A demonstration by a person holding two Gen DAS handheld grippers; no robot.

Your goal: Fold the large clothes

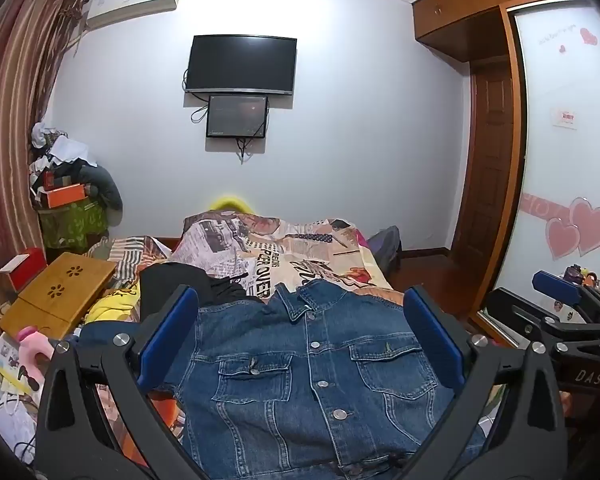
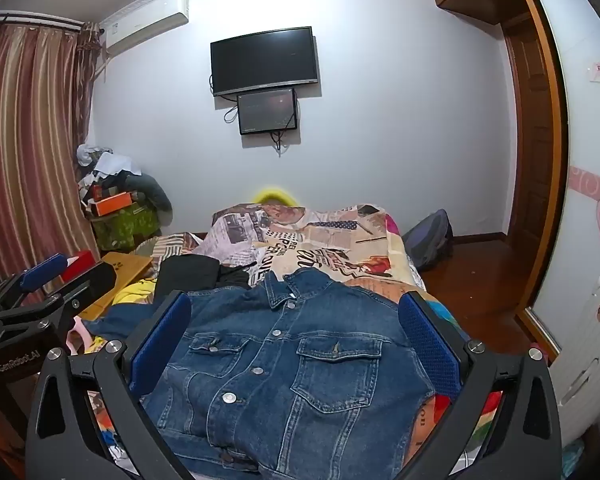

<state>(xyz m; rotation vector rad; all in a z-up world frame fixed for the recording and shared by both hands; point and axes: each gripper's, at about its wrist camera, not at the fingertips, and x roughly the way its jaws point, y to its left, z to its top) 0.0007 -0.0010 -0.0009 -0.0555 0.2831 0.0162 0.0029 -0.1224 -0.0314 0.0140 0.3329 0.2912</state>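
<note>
Bed (image 1: 340, 256), denim jacket (image 1: 300, 380) flat, buttoned

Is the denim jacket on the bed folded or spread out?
Spread out: denim jacket lies front up, buttoned, both chest pockets showing.

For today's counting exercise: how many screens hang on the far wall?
2: a large dark screen high on the wall, and a smaller screen directly below it. None appear hidden.
</note>
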